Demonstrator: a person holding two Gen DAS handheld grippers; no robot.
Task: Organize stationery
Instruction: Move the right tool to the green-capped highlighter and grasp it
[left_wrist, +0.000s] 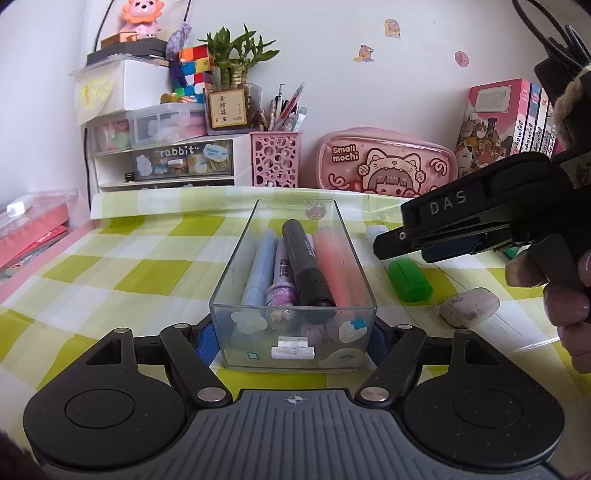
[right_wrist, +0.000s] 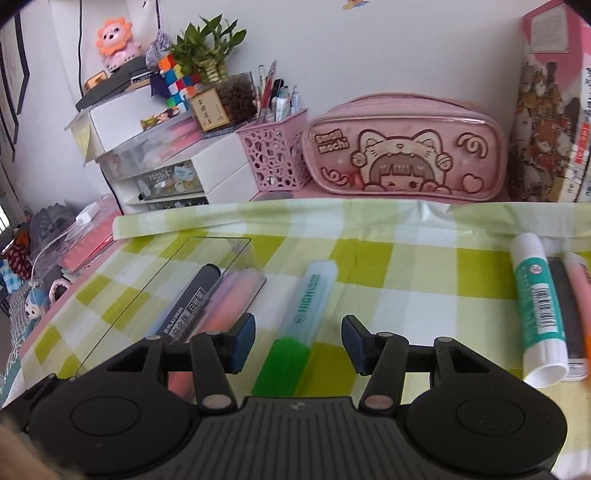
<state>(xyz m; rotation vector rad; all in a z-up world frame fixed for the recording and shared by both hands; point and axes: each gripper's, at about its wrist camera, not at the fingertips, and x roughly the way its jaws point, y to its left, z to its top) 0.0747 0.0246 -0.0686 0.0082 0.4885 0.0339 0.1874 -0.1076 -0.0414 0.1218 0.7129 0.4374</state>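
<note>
Green-capped highlighter (right_wrist: 308, 314) lying on the checked cloth (right_wrist: 406, 266), just right of the clear box (left_wrist: 293, 280) of markers, between the parted, empty jaws of the right gripper (right_wrist: 298, 341). Left gripper (left_wrist: 293, 338) clamps the box's near end. To grip well, lower squarely and close on the barrel, clear of the box wall

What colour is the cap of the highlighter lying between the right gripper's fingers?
Green, on a pale blue highlighter. It shows best in the right wrist view.
</note>
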